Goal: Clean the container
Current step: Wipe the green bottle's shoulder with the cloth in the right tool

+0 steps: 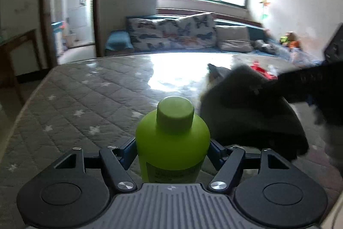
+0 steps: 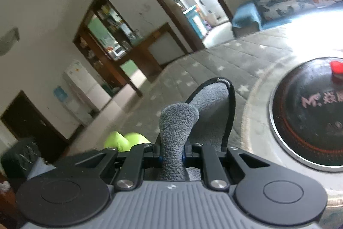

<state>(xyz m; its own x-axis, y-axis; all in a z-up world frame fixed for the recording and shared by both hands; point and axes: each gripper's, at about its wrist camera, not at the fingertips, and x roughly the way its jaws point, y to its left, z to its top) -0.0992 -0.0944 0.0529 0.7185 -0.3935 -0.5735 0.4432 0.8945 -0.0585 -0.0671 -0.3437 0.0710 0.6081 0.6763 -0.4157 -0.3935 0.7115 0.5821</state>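
Observation:
My left gripper [image 1: 172, 152] is shut on a lime-green bottle [image 1: 172, 143] with a green cap, held upright above a grey quilted table cover [image 1: 85, 100]. My right gripper [image 2: 172, 150] is shut on a grey fleece cloth [image 2: 178, 121] with a black trim. In the left wrist view the cloth [image 1: 246, 108] hangs just right of the bottle, held by the right gripper's dark body [image 1: 310, 83]. In the right wrist view part of the green bottle [image 2: 126, 141] shows low at the left.
A round dark induction hob [image 2: 308, 119] with a red thing on it sits in the table at the right. A sofa with butterfly cushions [image 1: 171, 33] stands behind the table under a bright window. A doorway and wooden shelves are at the left.

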